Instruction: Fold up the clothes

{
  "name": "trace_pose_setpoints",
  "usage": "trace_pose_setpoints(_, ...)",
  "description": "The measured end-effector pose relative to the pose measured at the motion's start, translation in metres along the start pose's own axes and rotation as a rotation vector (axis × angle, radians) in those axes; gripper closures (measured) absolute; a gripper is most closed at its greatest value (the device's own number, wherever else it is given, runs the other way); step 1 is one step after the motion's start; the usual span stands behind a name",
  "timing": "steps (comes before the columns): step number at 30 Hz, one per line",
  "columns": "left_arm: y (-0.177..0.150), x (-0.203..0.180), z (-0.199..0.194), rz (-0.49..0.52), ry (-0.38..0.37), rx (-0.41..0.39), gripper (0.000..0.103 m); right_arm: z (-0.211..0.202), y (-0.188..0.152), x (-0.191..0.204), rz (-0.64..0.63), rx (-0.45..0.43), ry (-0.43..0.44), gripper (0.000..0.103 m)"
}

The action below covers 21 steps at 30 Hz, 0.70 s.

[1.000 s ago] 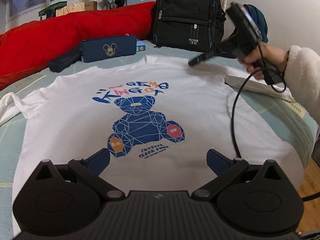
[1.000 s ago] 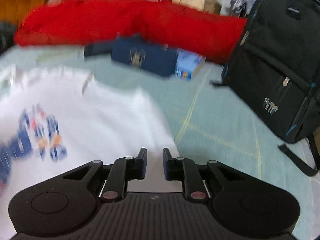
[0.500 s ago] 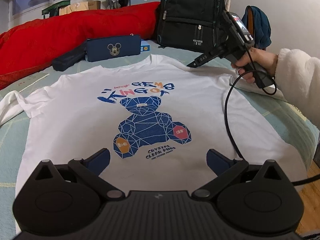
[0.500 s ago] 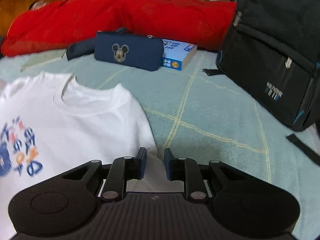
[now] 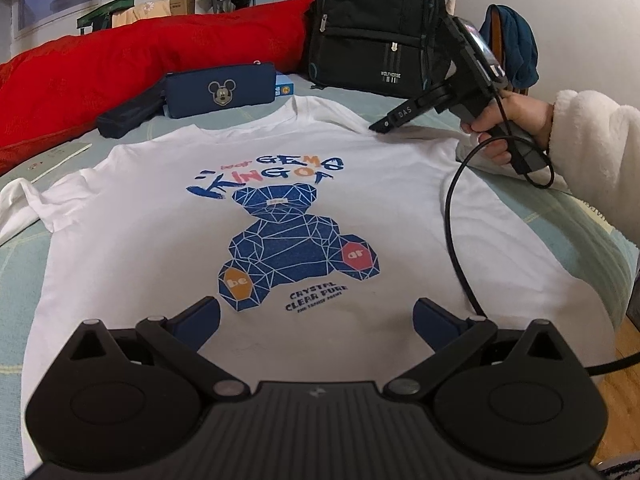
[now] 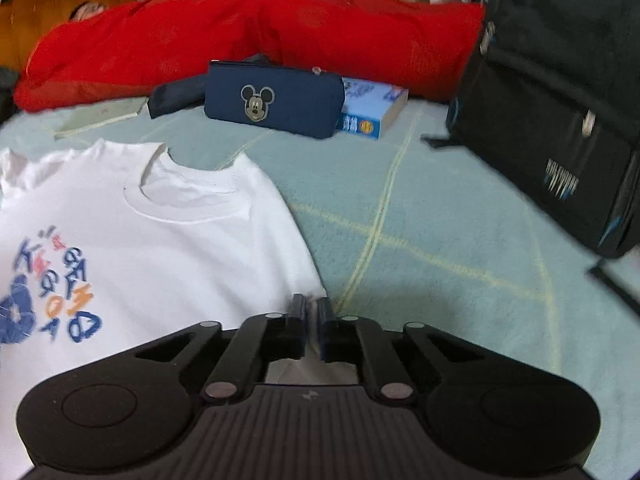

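White cotton T-shirt (image 5: 280, 216) lies front-up and spread flat on the pale green bedspread (image 6: 440, 240), hem nearest the left gripper (image 5: 316, 312), collar toward the far end. Laying it flat with the print upward exposes both shoulders and the hem for gripping. The print shows a blue faceted bear under coloured lettering; one sleeve trails off to the far left, slightly bunched.

The right gripper (image 6: 311, 312) sits at the shirt's right shoulder edge, jaws nearly together on a pinch of white fabric, judged to be a hold on the shoulder for a lengthwise fold. The left gripper hangs above the hem with its jaws spread wide, holding nothing, probably positioned to take the hem.

Beyond the collar lie a navy pencil case (image 5: 220, 90) with a mouse emblem, a blue book (image 6: 372, 114), a red quilt (image 5: 140, 64) and a black backpack (image 5: 372, 28). None touches the shirt.
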<state>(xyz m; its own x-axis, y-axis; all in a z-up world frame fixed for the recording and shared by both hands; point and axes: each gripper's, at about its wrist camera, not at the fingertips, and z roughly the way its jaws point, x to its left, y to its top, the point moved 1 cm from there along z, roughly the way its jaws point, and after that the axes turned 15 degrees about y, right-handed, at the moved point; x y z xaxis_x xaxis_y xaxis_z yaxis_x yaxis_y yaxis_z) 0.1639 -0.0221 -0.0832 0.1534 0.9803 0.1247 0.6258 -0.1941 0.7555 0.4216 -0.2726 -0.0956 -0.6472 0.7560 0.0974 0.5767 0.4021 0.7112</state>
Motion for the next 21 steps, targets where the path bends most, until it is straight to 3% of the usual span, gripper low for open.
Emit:
trace_pose_setpoints(3, 0.001, 0.002, 0.0, -0.008, 0.005, -0.001, 0.001, 0.003, 0.015, -0.01, -0.012, -0.025, -0.141, 0.096)
trace_pose_setpoints(7, 0.001, 0.005, -0.002, -0.014, 0.01, -0.004, 0.001, 0.015, 0.024, -0.033, 0.064, 0.007, -0.16, 0.098)
trace_pose_setpoints(13, 0.001, 0.013, -0.001, -0.033, 0.021, -0.007, 0.001, -0.033, 0.022, -0.039, 0.131, -0.095, -0.137, 0.09)
trace_pose_setpoints(18, 0.0, 0.012, 0.001, -0.034, 0.012, -0.008, 0.001, -0.074, -0.008, -0.049, 0.172, -0.082, -0.139, 0.072)
trace_pose_setpoints(21, -0.001, 0.009, 0.0, -0.024, 0.003, -0.01, 0.001, -0.084, -0.035, -0.055, 0.19, -0.043, -0.164, 0.071)
